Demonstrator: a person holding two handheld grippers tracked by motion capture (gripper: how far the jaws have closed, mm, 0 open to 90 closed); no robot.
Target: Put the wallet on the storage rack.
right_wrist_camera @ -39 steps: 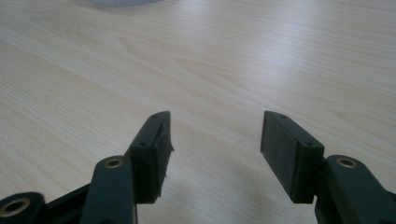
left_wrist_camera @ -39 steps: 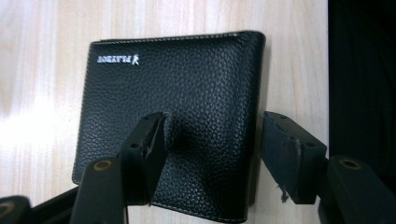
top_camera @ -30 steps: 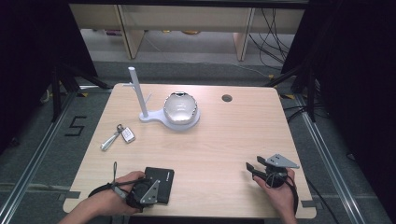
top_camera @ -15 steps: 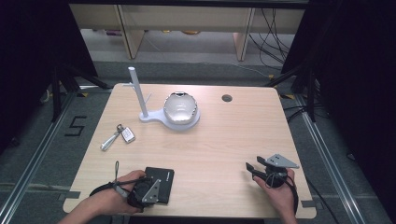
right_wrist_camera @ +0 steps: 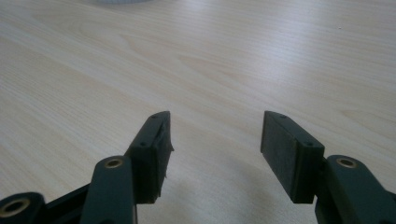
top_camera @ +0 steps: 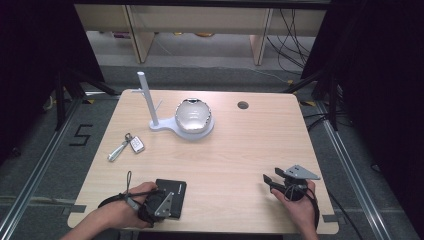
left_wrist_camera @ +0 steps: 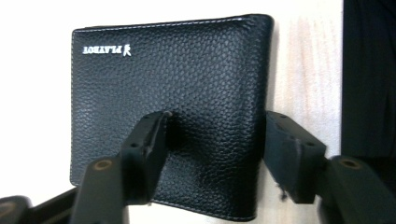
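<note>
Left tool (left_wrist_camera: 212, 140) hangs over the black wallet (left_wrist_camera: 187, 102) at the table's (top_camera: 235, 150) near edge, jaws spread, one resting on the leather, the other just past the wallet's folded side. Right tool (right_wrist_camera: 215, 144), well apart from it, hovers spread over bare wood.

The wallet (left_wrist_camera: 177, 116) is black pebbled leather with pale stitching along its edge and a small white logo at its ten o'clock corner. The table (top_camera: 240, 150) is light wood with fine grain and a dark round hole toward one o'clock. The stand (top_camera: 150, 107) at eleven o'clock is white, and the domed object (top_camera: 192, 116) on its base is shiny silver. The key fob (top_camera: 136, 145) at nine o'clock is silver-grey. Both the left gripper (left_wrist_camera: 215, 135) and right gripper (right_wrist_camera: 215, 135) have matte black jaws with brass-coloured rivets.
</note>
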